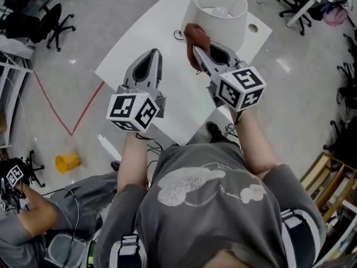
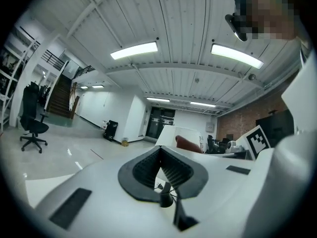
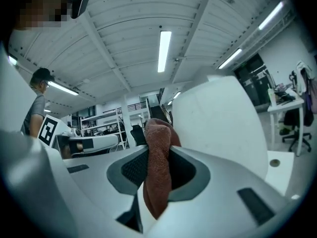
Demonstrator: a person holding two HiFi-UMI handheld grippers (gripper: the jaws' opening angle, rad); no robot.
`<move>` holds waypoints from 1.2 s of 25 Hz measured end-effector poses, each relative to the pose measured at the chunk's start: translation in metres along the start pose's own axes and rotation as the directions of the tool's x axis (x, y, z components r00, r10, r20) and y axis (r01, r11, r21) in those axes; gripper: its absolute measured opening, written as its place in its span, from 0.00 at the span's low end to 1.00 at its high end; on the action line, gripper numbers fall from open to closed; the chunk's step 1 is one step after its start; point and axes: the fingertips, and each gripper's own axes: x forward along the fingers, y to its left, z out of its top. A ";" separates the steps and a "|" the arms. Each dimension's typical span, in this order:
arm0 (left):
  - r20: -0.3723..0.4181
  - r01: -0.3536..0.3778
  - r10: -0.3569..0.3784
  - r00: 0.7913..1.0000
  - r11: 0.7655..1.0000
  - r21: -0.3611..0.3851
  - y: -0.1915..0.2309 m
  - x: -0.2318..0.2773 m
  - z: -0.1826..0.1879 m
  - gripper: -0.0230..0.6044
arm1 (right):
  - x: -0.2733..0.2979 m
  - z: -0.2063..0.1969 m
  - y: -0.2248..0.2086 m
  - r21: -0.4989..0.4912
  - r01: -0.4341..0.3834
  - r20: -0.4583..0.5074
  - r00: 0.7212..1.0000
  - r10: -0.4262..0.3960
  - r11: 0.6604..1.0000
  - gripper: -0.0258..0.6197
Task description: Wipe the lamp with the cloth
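Beside the upright lamp (image 1: 220, 15), right gripper (image 1: 196, 49) fingers (image 3: 132, 170) pinch the cloth (image 3: 158, 167) lengthwise along them; left gripper (image 2: 161, 155) fingers (image 2: 146, 170) touch.

a large open office-lab hall: rolling chairs (image 1: 58, 21), ceiling strip lights (image 2: 133, 50), glossy floor (image 1: 111, 10), staircase (image 2: 59, 90).

no words, numbers or brand names can be read. the marker cubes (image 1: 133, 111) show only black-and-white square patterns; the grey shirt (image 1: 184, 216) bears a pale wordless print.

Glossy grey floor (image 1: 100, 15), red tape line (image 1: 56, 108). Black office chair (image 1: 56, 24). Ribbed white ceiling (image 2: 173, 14), strip lights (image 2: 133, 50). Brick wall (image 2: 242, 120).
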 end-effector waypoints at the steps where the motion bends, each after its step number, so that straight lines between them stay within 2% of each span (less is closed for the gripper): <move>1: -0.005 0.011 -0.011 1.000 1.000 -0.004 0.000 -0.002 -0.003 0.05 | 0.000 -0.009 -0.001 0.006 0.015 -0.010 1.000 -0.015 1.000 0.18; 11: -0.060 0.086 -0.088 0.994 0.996 -0.036 -0.005 -0.015 -0.024 0.05 | -0.007 -0.073 -0.017 0.056 0.128 -0.129 0.984 -0.120 0.990 0.18; 16: -0.076 0.080 -0.082 0.994 0.996 -0.032 -0.007 -0.011 -0.030 0.05 | -0.006 -0.081 -0.008 0.078 0.113 -0.138 0.985 -0.101 0.991 0.18; 20: -0.076 0.055 -0.055 0.996 0.999 0.000 -0.012 0.002 -0.025 0.05 | -0.005 -0.059 0.000 0.088 0.065 -0.097 0.994 -0.057 0.994 0.18; 26: -0.030 0.010 -0.008 1.000 0.997 0.078 -0.010 0.013 0.011 0.05 | 0.013 0.011 0.015 0.079 -0.040 0.037 0.999 0.037 0.996 0.18; 30: 0.005 -0.003 0.002 1.000 0.996 0.089 -0.002 0.016 0.028 0.05 | 0.026 0.051 0.015 0.106 -0.053 0.125 0.991 0.040 0.993 0.18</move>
